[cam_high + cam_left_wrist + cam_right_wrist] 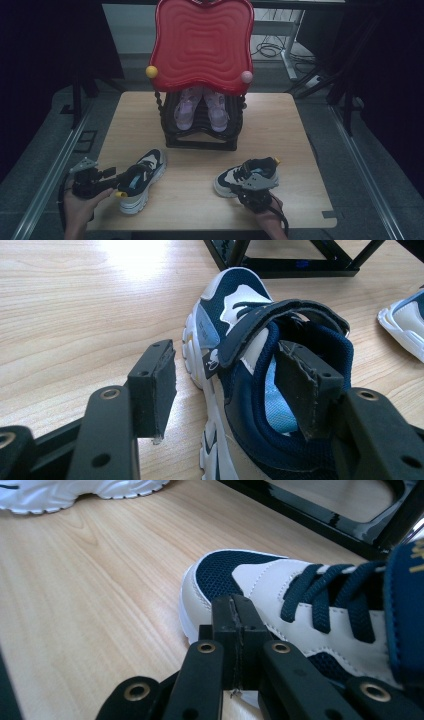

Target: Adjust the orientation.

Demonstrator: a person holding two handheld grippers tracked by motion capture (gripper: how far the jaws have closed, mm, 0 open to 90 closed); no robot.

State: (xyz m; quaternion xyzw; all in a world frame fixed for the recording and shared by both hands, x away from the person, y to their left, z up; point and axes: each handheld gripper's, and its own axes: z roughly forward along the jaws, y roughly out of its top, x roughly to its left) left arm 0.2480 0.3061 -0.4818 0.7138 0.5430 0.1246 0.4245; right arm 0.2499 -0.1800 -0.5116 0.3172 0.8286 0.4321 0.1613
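Observation:
Two navy-and-white sneakers lie on the wooden table (290, 130). The left sneaker (142, 180) (260, 370) has my left gripper (114, 182) (230, 390) at its heel. Its jaws are open: one pad (305, 390) sits inside the shoe's opening, and the other pad (152, 387) stands clear of the outer side. The right sneaker (247, 175) (300, 605) lies near the front right. My right gripper (246, 190) (235, 630) is shut with nothing between its pads, its tip close against the side of that sneaker's toe.
A black rack (200, 135) stands at the table's far middle, holding a pair of purple sandals (200, 111) under a red wavy tray (200, 40) with a yellow ball (151, 71) and a pink ball (246, 76). Cables lie on the floor beyond.

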